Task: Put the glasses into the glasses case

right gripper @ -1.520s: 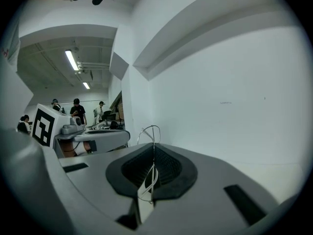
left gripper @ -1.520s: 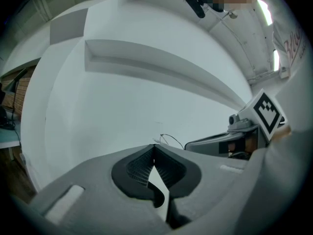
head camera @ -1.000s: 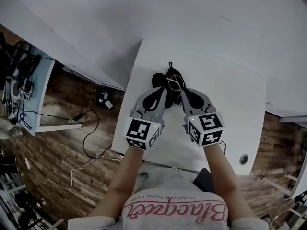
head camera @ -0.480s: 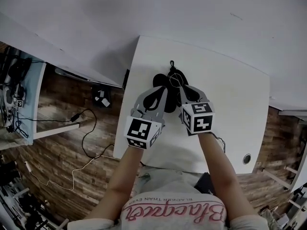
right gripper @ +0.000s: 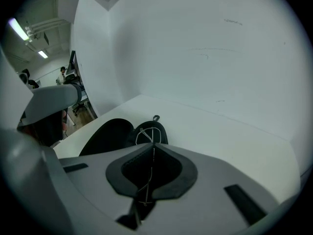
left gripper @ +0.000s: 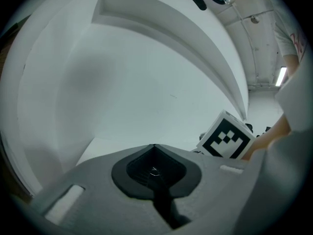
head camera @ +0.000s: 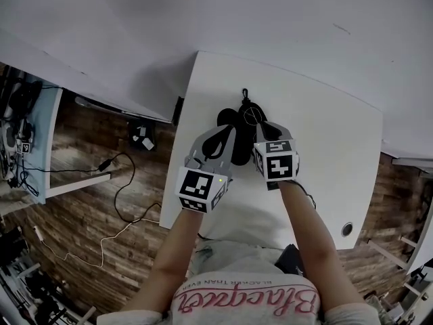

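Insertion step. Our right gripper [right gripper: 152,148] was clamped on the thin-wire glasses [right gripper: 145,132], poised at the open glasses case [right gripper: 105,137] on the table [head camera: 325,154]. Our left gripper [left gripper: 154,150] was closed, apparently empty. Next, we judged: lower, then release.

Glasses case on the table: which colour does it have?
The glasses case is plain black; the right gripper view shows it best.

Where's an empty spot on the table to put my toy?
The table is bare right of the right claw, out to its edge, and along the far edge. The middle is crowded with the glasses case and left claw.
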Tool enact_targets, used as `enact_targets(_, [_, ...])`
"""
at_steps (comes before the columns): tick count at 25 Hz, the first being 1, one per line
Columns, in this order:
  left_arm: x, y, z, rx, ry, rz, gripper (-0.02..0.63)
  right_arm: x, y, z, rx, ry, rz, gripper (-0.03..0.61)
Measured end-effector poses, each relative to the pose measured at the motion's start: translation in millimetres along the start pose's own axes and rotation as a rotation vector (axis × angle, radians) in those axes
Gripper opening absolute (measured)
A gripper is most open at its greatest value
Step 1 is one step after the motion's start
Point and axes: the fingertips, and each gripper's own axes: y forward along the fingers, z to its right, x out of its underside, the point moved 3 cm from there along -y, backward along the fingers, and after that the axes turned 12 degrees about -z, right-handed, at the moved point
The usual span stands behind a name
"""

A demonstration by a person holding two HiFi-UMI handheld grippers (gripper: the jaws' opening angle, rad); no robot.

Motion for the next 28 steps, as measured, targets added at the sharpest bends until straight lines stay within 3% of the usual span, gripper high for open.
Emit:
enact_targets(13, [-3.6, -11.0, -1.9, -0.054, 0.0, 0.01, 0.005, -12.2, -18.6, 3.1, 0.031, -0.036, 0.118, 0.021])
enact_targets(28, [-30.2, -69.6, 52.3, -0.135, 0.035, 0.122, 0.005, 1.8, -149.3, -13.9, -0.127, -0.121, 0.382, 0.016])
